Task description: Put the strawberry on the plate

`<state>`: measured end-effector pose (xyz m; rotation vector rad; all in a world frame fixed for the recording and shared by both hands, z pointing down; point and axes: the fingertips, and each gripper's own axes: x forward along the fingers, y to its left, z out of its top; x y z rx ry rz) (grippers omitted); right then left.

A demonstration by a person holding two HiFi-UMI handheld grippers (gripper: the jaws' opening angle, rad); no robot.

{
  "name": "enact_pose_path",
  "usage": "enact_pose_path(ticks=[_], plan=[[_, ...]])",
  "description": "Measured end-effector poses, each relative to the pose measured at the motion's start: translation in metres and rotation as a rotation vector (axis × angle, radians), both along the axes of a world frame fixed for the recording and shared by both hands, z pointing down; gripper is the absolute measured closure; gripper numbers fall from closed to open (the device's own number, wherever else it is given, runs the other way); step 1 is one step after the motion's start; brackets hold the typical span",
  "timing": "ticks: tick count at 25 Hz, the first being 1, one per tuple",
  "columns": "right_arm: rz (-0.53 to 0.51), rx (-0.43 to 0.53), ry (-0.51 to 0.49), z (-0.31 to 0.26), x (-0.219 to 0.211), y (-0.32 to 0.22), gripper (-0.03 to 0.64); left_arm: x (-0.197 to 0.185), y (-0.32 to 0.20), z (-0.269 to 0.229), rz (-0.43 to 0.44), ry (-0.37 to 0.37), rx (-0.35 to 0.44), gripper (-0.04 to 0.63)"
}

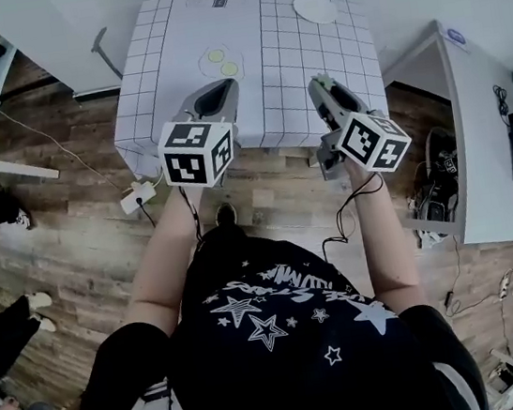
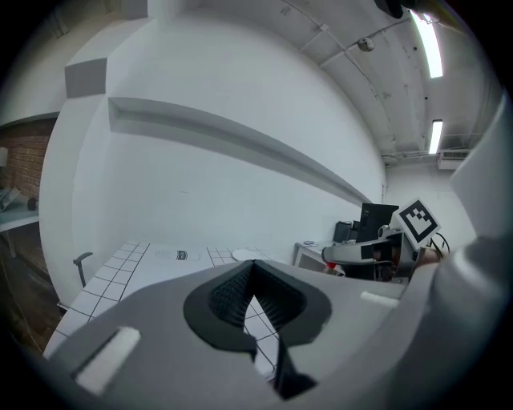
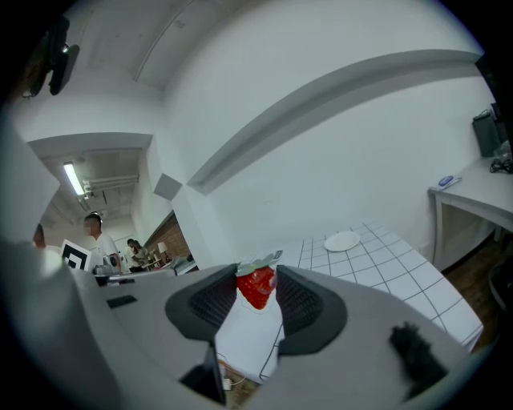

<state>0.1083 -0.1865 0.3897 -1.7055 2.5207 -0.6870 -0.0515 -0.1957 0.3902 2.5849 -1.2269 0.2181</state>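
Strawberry [image 3: 256, 288]: one item, red and glossy, with a pale green leafy cap. The cap points up and the narrow end points down. It is clamped between the two jaw pads of the right gripper [image 3: 256, 275], one pad pressing each side. It is held in the air above the near edge of the table [image 1: 212, 25], on the table's right-hand part, and does not touch the table top.

Plate [image 1: 315, 7]: one item, white, round and shallow. It lies flat on the table's gridded surface, close to the far right corner. It is well apart from the strawberry, with most of the table's depth between them.
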Motion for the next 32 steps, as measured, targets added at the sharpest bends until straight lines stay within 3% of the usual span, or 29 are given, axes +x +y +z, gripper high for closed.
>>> enact_pose_path(ticks=[17, 27, 32], plan=[[0.203, -0.034, 0.031, 0.013, -0.012, -0.057, 0.456, -0.015, -0.08, 0.02, 0.196, -0.007, -0.014, 0.586], [0.276, -0.07, 0.029, 0.023, 0.016, -0.063, 0.456, -0.002, -0.1, 0.027, 0.233, 0.004, -0.03, 0.586], [0.249, -0.08, 0.021, 0.03, 0.026, -0.086, 0.456, 0.003, -0.118, 0.03, 0.198, -0.002, -0.038, 0.586]])
